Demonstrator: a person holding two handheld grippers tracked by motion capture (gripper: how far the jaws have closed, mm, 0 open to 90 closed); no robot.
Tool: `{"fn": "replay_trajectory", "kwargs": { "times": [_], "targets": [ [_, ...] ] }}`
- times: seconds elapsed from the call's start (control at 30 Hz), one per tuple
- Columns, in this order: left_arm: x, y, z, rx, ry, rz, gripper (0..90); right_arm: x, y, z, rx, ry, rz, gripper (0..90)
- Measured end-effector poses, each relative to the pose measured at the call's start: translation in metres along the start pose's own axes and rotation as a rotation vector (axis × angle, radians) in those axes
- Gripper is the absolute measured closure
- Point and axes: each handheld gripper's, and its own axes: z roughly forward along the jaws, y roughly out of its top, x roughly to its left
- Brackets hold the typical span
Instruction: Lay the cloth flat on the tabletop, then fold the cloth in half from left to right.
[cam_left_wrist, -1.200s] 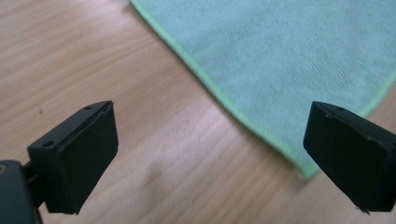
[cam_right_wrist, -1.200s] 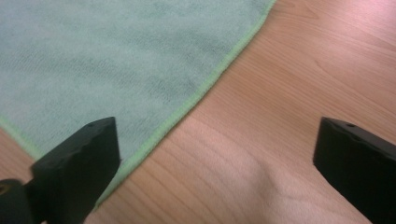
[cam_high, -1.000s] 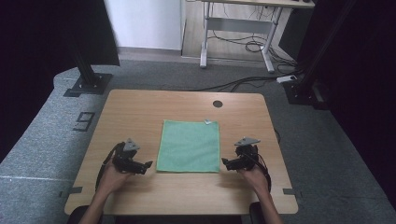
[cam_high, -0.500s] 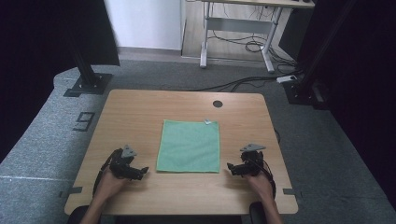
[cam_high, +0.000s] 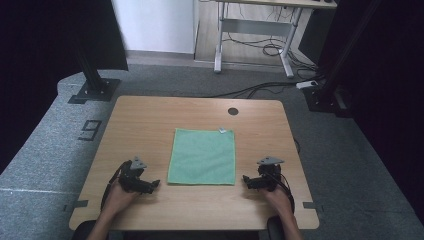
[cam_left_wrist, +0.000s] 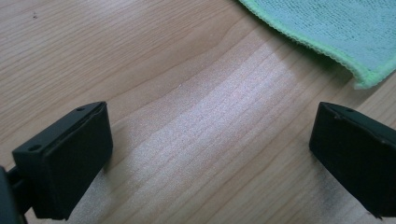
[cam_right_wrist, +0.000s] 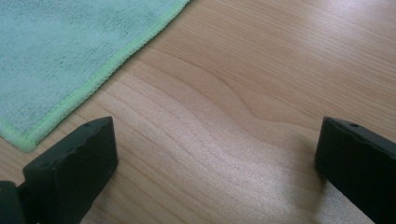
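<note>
High view shows the green cloth (cam_high: 202, 156) flat mid-table between the left gripper (cam_high: 150, 184) and right gripper (cam_high: 248, 180), both with jaws spread, so probably each should slide low to its near corner before pinching the hem.

1. I see a light wooden bench (cam_high: 150, 125) with rounded corners, standing on grey carpet.
2. A green cloth (cam_high: 202, 156) lies flat at its middle, with a small white tag at the far right corner.
3. A dark round hole (cam_high: 233, 111) sits near the far edge.
</note>
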Motion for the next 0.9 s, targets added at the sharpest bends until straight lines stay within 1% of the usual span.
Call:
{"fn": "replay_trajectory", "kwargs": {
  "times": [0.63, 0.83, 0.87, 0.9],
  "targets": [
    [0.0001, 0.0, 0.0, 0.0, 0.0, 0.0, 0.0, -0.0009, 0.0001, -0.0005, 0.005, 0.004, -0.004, 0.0],
    [0.0002, 0.0002, 0.0001, 0.0, 0.0, 0.0, 0.0, -0.0009, 0.0027, -0.0008, 0.026, -0.01, 0.011, 0.0],
    [0.0002, 0.0002, 0.0002, 0.0, 0.0, 0.0, 0.0, 0.0002, 0.0034, -0.0008, 0.028, -0.01, 0.017, 0.0],
    [0.0002, 0.0002, 0.0002, 0.0, -0.001, 0.0, 0.0, 0.002, 0.0044, -0.0008, 0.027, 0.003, 0.028, 0.0]
  ]
}}
